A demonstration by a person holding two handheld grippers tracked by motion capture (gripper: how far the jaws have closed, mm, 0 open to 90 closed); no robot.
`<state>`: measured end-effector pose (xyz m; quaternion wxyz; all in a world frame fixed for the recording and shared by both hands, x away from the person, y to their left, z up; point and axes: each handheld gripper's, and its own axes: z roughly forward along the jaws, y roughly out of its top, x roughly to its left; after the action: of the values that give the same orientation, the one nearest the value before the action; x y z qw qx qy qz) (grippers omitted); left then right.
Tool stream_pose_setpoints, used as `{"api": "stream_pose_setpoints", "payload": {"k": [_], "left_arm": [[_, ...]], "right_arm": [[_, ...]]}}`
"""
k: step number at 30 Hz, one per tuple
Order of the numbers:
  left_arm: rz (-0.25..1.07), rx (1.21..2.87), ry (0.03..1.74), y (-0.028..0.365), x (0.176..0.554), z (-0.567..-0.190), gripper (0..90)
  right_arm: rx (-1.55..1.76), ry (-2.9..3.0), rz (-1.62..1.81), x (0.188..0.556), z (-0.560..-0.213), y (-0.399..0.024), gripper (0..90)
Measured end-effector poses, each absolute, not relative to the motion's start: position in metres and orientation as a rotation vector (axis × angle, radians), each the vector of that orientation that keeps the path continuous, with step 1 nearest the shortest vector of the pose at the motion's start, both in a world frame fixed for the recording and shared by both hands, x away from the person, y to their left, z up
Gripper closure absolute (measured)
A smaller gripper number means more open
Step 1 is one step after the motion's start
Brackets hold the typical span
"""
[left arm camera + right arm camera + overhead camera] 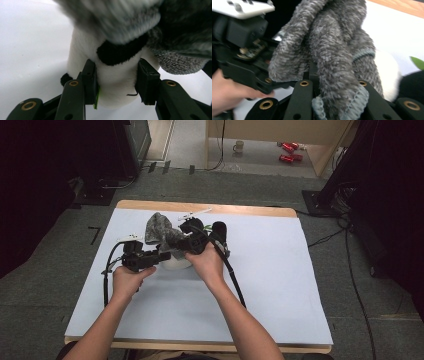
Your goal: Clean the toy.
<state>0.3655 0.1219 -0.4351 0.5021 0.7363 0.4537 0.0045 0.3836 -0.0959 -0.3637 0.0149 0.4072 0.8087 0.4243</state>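
Note:
A white plush toy (pixel 177 264) with black patches lies on the pale blue table cover (pixel 270 270). My left gripper (pixel 159 256) comes in from the left and is shut on it. In the left gripper view the pads (pixel 90 75) press into both sides of the plush body (pixel 117 85). A fuzzy grey cloth (pixel 160 231) hangs over the toy's top, and my right gripper (pixel 186 243) is shut on it. In the right gripper view the cloth (pixel 332 50) bunches between the jaws, with the left gripper (pixel 242 57) just behind it and the white plush (pixel 388 72) at the right.
The wooden table edge (pixel 200 206) runs along the far side. On the floor beyond it stand a mug (pixel 239 146) and red cans (pixel 289 151). Cables (pixel 350 265) trail on the floor at the right. Dark equipment (pixel 125 150) stands at the back left.

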Motion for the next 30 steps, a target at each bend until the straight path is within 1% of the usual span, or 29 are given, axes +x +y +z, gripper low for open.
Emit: {"api": "stream_pose_setpoints", "payload": {"k": [10, 13, 16, 30], "left_arm": [[0.015, 1.779, 1.098, 0.123, 0.367, -0.436, 57.4], [0.016, 1.777, 1.093, 0.124, 0.367, -0.437, 57.4], [0.024, 1.772, 1.08, 0.122, 0.367, -0.437, 57.4], [0.029, 1.782, 1.071, 0.125, 0.368, -0.439, 57.3]], "right_arm": [[1.257, 2.484, 1.183, 0.384, -0.363, -0.121, 78.6], [1.291, 2.46, 1.144, 0.386, -0.365, -0.137, 78.6], [1.348, 2.445, 1.179, 0.387, -0.366, -0.156, 78.6], [1.442, 2.32, 1.124, 0.384, -0.351, -0.22, 78.3]]}}
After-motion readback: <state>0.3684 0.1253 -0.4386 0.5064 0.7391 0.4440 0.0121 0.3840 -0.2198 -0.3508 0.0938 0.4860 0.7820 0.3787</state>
